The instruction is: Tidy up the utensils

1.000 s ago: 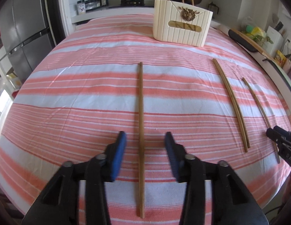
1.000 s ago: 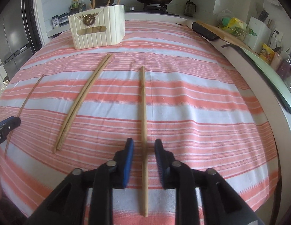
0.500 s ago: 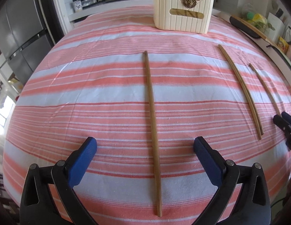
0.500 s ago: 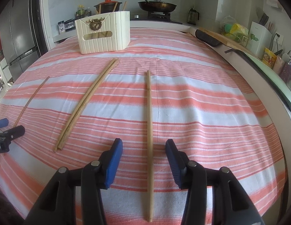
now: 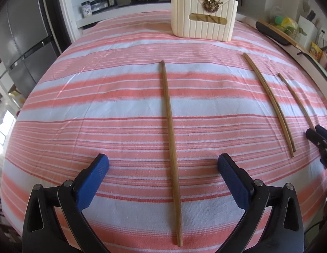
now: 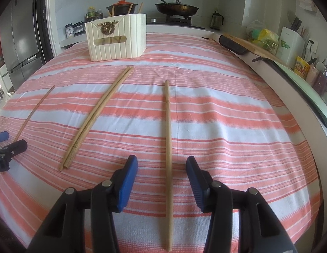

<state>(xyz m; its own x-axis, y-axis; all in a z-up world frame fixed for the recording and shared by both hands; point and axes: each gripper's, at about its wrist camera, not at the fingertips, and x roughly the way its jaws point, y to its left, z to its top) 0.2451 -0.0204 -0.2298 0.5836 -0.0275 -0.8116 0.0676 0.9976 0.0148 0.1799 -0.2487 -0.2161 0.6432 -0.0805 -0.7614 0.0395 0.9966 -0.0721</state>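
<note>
**Both grippers open over single chopsticks, nothing held**

Fingers (image 5: 93, 179) of L gripper (image 5: 163, 164) spread wide, blue pads well apart, gripping nothing.

L wrist view:
- Left chopstick (image 5: 170, 118) lies flat on striped cloth (image 5: 100, 113), running lengthwise between the two pads, touching neither. Near end reaches back under the gripper body.
- Chopstick pair (image 5: 268, 103) lies to the right, the two sticks side by side and touching along most of their length.
- Right chopstick (image 5: 294, 97) lies further right, apart from the pair. Its near end runs to the R gripper tip (image 5: 315, 136) at frame edge; contact can't be told from this view.
- Cream holder (image 5: 203, 16) stands upright at far side of cloth, w/ several sticks poking out the top.

R wrist view:
- R gripper (image 6: 162, 166) also open, gap narrower than L's; fingers (image 6: 126, 181) empty.
- Right chopstick (image 6: 168, 130) lies flat between the pads, no contact on either side.
- Chopstick pair (image 6: 98, 116) to the left, angled toward the holder (image 6: 117, 38).
- Left chopstick (image 6: 34, 109) far left; near end meets L gripper tip (image 6: 13, 145) at frame edge.
- Pot (image 6: 119, 6) and pan (image 6: 176, 8) on stove behind the table.
</note>
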